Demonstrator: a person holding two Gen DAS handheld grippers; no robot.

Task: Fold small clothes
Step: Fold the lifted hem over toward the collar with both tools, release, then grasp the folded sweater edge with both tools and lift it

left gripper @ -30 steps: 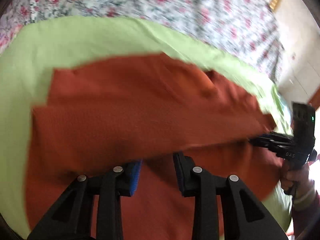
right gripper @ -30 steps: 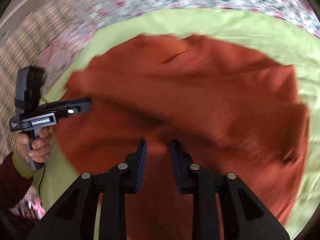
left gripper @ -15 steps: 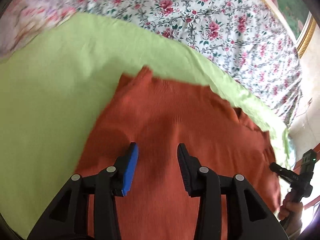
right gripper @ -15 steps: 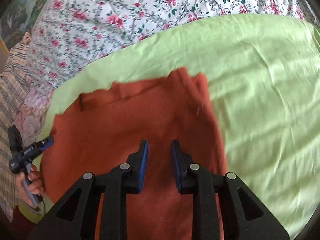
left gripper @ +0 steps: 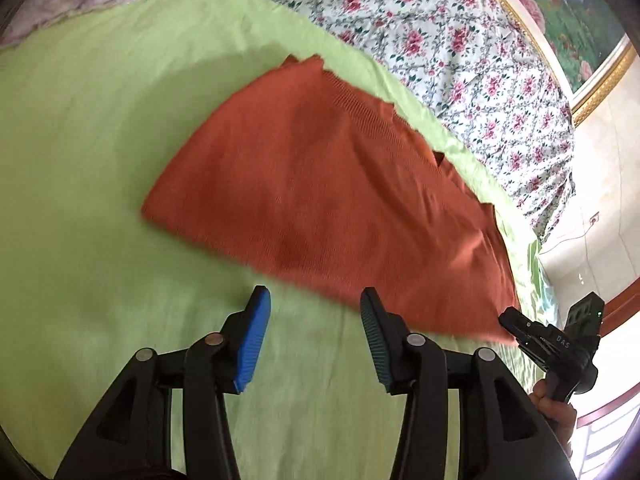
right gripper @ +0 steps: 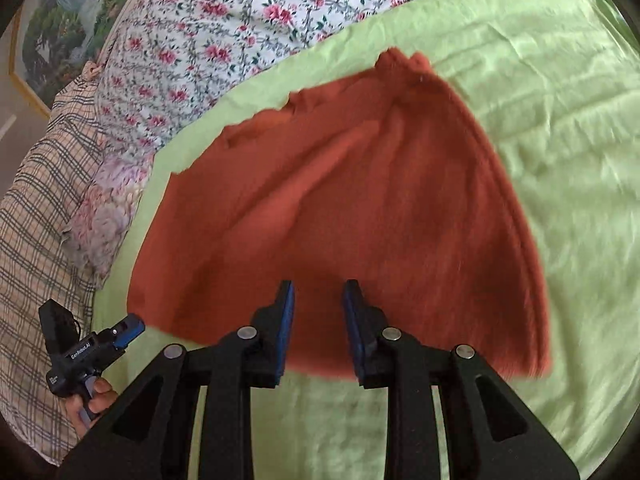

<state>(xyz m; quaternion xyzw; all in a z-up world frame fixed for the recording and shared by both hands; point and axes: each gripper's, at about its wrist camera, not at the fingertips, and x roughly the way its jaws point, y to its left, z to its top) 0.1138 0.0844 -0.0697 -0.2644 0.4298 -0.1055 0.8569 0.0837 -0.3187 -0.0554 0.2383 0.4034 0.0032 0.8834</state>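
A rust-orange knit garment (left gripper: 340, 184) lies folded flat on the light green sheet (left gripper: 100, 160); the right wrist view shows the garment (right gripper: 360, 208) too. My left gripper (left gripper: 314, 292) hovers over bare sheet just short of the garment's near edge. Its jaws are opening and nothing is between them. My right gripper (right gripper: 319, 286) stands over the garment's near edge, its blue pads a narrow gap apart and pressing on nothing. A hand holds each gripper: the right gripper (left gripper: 552, 344) shows at the garment's right corner, the left gripper (right gripper: 88, 352) at its left corner.
A floral quilt (left gripper: 460, 40) covers the bed beyond the green sheet (right gripper: 560, 100). A plaid cloth (right gripper: 36, 216) and a pale flowered pillow (right gripper: 108, 216) lie at the left. A framed painting (left gripper: 580, 12) hangs on the wall behind.
Both grippers drew back from the garment, which now lies flat and folded. The left jaws stand wider; fabric that was around both pairs of fingers is no longer between them.
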